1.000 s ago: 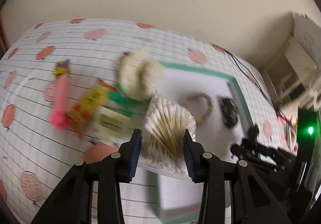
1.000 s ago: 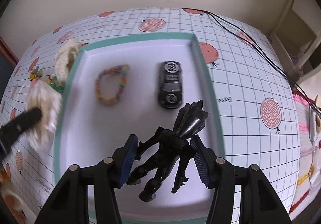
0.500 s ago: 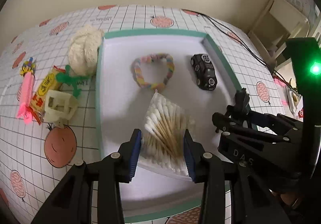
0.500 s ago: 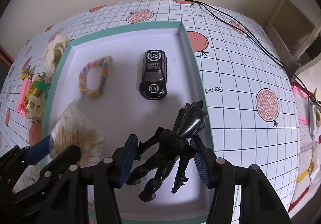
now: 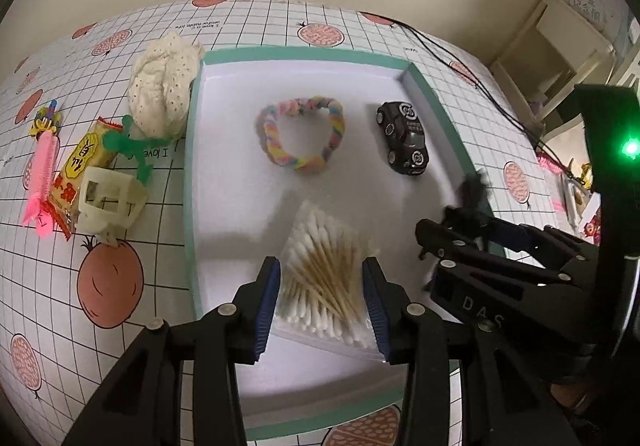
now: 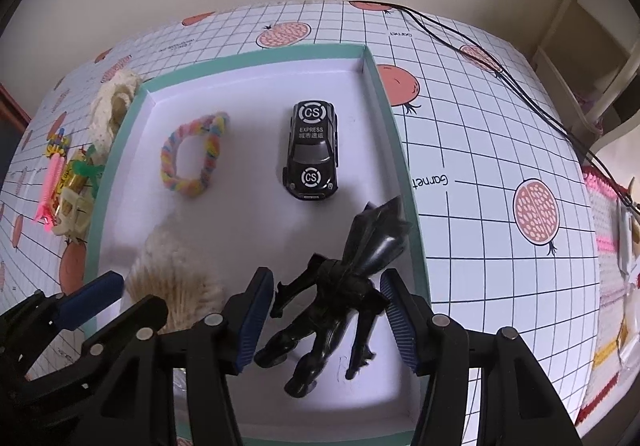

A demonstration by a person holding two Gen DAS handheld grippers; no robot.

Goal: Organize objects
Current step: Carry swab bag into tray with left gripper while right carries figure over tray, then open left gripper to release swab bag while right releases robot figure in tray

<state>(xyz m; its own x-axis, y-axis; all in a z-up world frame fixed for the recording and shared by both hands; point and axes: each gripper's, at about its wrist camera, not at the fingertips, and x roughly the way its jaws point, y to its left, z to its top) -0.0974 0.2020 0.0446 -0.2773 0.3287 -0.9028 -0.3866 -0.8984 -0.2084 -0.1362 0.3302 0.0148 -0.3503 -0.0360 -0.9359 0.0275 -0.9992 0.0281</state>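
Cotton swabs (image 5: pixel 326 278), sealed in a clear packet, sit between the pads of the left tool (image 5: pixel 322 306), pinched across the packet's width and hanging low over the near part of the white tray (image 5: pixel 320 66), probably ready for setting down. Black winged figure (image 6: pixel 340 298) lies between the pads of the right tool (image 6: pixel 328 316), just right of the swabs; jaws stand wide with visible gaps either side of the body, so cannot tell whether gripped or already resting on the tray floor. Ahead of both tools, inside the tray: pastel braided hair tie (image 5: pixel 300 136) and black toy car (image 5: pixel 402 136), side by side and apart, presumably placed there to leave the near strip free for the two items in hand. Left of the left tool, outside the tray's teal rim on the checked desk (image 5: pixel 120 326): cream dotted cloth bundle (image 5: pixel 162 82) touching the rim's far corner, green ribbon piece (image 5: pixel 132 150), yellow snack packet (image 5: pixel 80 166), pale plastic block (image 5: pixel 108 198) and pink comb (image 5: pixel 40 178), clustered close and overlapping, seemingly awaiting collection. Judging by that split, sorting is partway done: two things boxed, two arriving, several left out. Lowering both loads calls for keeping the tools from bumping, given how near they sit over the same tray edge.
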